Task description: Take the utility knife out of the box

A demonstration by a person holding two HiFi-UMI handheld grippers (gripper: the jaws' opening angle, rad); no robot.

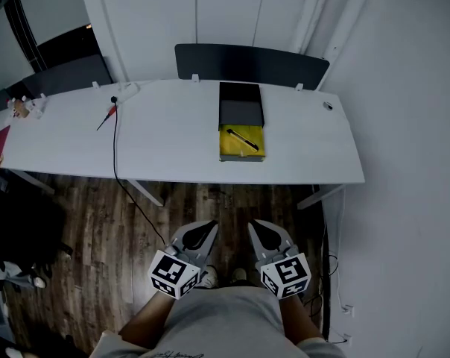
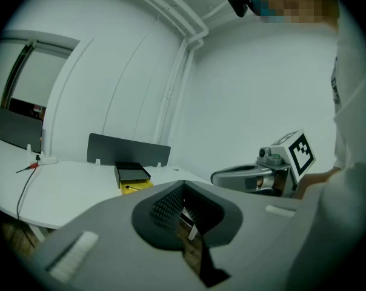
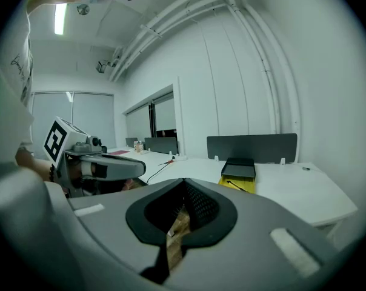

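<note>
An open box (image 1: 241, 121) lies on the white table (image 1: 173, 140), its black sleeve toward the wall and its yellow tray toward me. The black utility knife (image 1: 241, 139) lies slantwise in the yellow tray. Both grippers hang low over the floor, well short of the table's near edge. My left gripper (image 1: 203, 233) and right gripper (image 1: 263, 232) are side by side, each shut with nothing between the jaws. The left gripper view shows the box (image 2: 131, 176) far off beyond the closed jaws, and the right gripper view shows the box (image 3: 239, 174) ahead to the right.
A black cable (image 1: 115, 148) runs from a power strip (image 1: 127, 89) off the table's front edge, with a red-handled tool (image 1: 108, 115) beside it. A dark partition (image 1: 251, 64) stands behind the table. Small items (image 1: 24, 108) sit far left, a small dark object (image 1: 327, 106) right.
</note>
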